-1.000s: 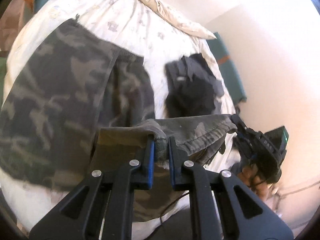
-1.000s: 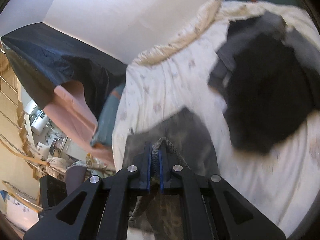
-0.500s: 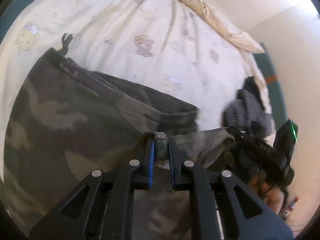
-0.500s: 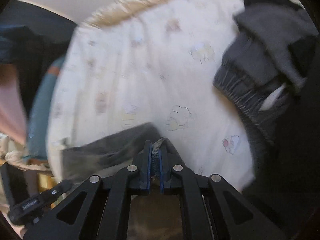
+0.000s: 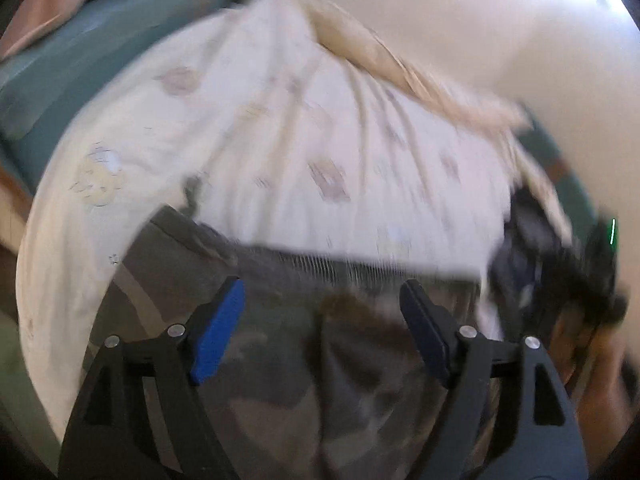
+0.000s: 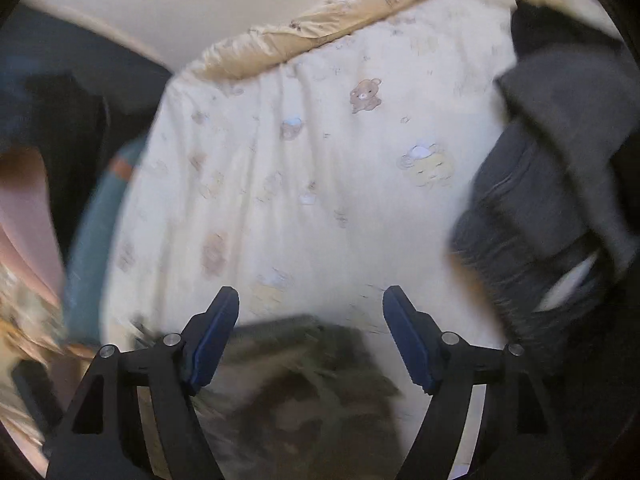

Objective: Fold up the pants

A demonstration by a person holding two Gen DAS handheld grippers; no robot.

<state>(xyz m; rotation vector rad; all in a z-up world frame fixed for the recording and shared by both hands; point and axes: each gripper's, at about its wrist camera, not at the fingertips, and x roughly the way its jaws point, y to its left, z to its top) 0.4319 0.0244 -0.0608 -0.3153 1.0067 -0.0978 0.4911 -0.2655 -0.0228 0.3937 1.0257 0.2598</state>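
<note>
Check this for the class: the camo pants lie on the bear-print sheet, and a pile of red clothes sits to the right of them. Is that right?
Not quite. The pile is dark grey and black, not red, as the right wrist view shows. The rest holds: the camo pants lie on the bear-print sheet, with the pile to the right of them.

Ahead of the left gripper [image 5: 322, 312], whose jaws are opening with nothing pressed between them, the camouflage pants [image 5: 320, 380] lie flat on the bed sheet [image 5: 304, 148]. Beyond their waistband the printed sheet is bare up to its bunched far edge. To the right, the right gripper [image 6: 310, 320], also opening, and the hand [image 5: 588, 364] holding it crowd that side. A dark grey clothes pile [image 6: 560, 184] blocks the sheet's right part.
</note>
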